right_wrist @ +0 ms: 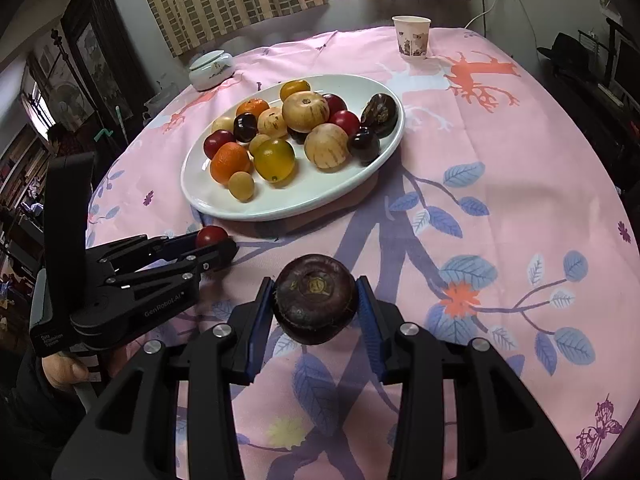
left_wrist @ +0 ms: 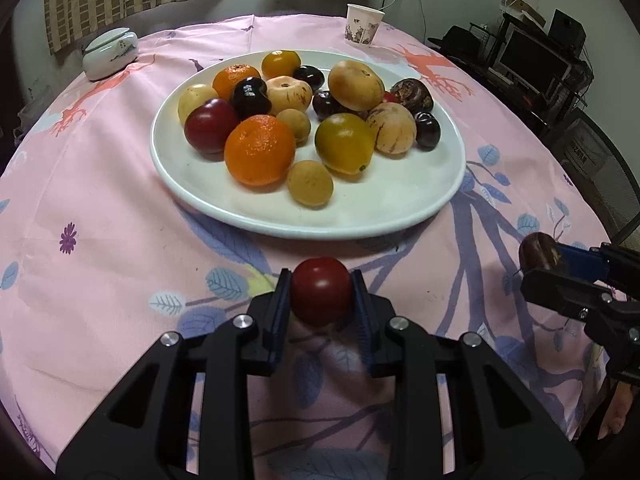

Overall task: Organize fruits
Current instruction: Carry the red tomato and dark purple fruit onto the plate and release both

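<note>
A pink cloth (left_wrist: pixel 120 184) covers the table; a white plate (left_wrist: pixel 400 200) of mixed fruit sits mid-table. Near the front edge, the left gripper (left_wrist: pixel 321 296) clamps a red fruit (left_wrist: pixel 321 292) — the right gripper (right_wrist: pixel 316 300) clamps a dark fruit (right_wrist: pixel 315 298).

My left wrist camera sat low over the tablecloth (left_wrist: pixel 120 184), looking forward and down along the left gripper (left_wrist: pixel 321 292) toward the white plate (left_wrist: pixel 192 184), which lay close ahead. My right wrist camera looked the same way along the right gripper (right_wrist: pixel 316 300), from further right and a little farther back, the plate (right_wrist: pixel 320 200) up-left of centre. Both views shared the plate, the paper cup (left_wrist: pixel 363 25) and the lidded jar (left_wrist: pixel 110 54); each also caught the other gripper at its edge.
</note>
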